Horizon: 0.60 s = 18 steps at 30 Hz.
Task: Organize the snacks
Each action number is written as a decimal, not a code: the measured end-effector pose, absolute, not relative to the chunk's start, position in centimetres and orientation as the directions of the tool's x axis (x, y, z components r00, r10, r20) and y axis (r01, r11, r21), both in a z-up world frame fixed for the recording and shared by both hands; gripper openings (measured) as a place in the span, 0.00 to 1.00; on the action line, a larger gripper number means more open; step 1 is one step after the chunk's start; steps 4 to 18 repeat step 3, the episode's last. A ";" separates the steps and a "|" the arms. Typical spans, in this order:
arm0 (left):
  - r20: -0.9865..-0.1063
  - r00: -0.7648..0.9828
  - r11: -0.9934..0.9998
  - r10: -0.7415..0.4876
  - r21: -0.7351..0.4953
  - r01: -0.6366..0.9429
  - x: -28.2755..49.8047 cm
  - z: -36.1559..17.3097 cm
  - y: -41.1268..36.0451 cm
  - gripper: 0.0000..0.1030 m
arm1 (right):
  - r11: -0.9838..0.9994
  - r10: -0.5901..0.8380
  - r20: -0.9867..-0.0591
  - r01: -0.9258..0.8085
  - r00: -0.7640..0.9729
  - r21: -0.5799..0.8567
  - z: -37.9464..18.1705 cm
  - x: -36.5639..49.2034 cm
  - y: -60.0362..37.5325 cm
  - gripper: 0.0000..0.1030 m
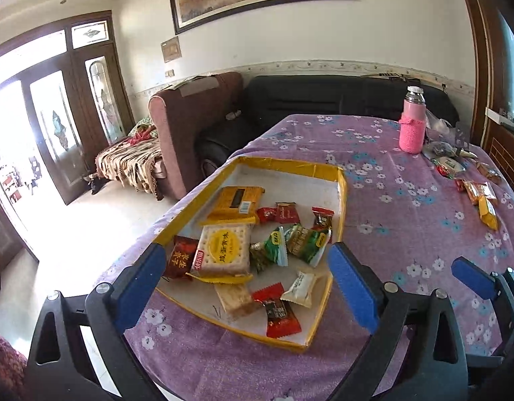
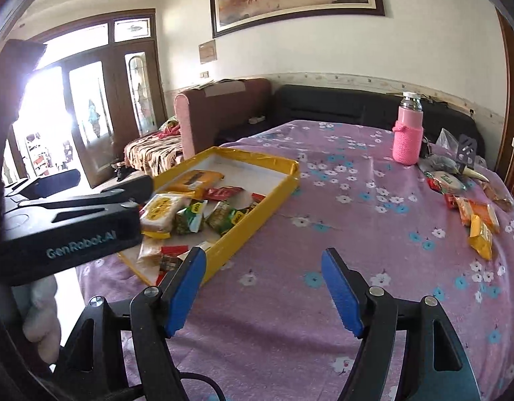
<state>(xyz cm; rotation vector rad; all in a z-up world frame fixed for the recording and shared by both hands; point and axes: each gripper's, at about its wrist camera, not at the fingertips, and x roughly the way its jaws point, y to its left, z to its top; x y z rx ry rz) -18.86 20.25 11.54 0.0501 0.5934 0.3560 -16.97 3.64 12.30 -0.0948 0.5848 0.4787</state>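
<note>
My right claw, open and empty, is nearer the loose snacks lying far right on the bench; my left claw hovers open over the tray.

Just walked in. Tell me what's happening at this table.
A person is sorting snacks with two handheld grippers. The shallow yellow cardboard tray on the purple floral tablecloth already holds many packets. The left gripper hovers open over it; the right gripper is open and empty. Loose orange and yellow packets wait near the pink bottle.
</note>
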 end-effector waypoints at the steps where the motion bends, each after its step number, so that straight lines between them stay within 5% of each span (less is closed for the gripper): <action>1: -0.545 0.770 0.943 0.331 0.150 -0.299 -18.8 11.5 20.0 0.96 | 0.886 0.410 -0.551 -0.461 0.727 0.051 12.3 -17.1 3.6 0.71; 18: -0.556 0.769 0.948 0.315 0.149 -0.280 -18.7 11.5 19.6 0.96 | 0.887 0.414 -0.547 -0.457 0.728 0.064 12.5 -17.2 3.2 0.71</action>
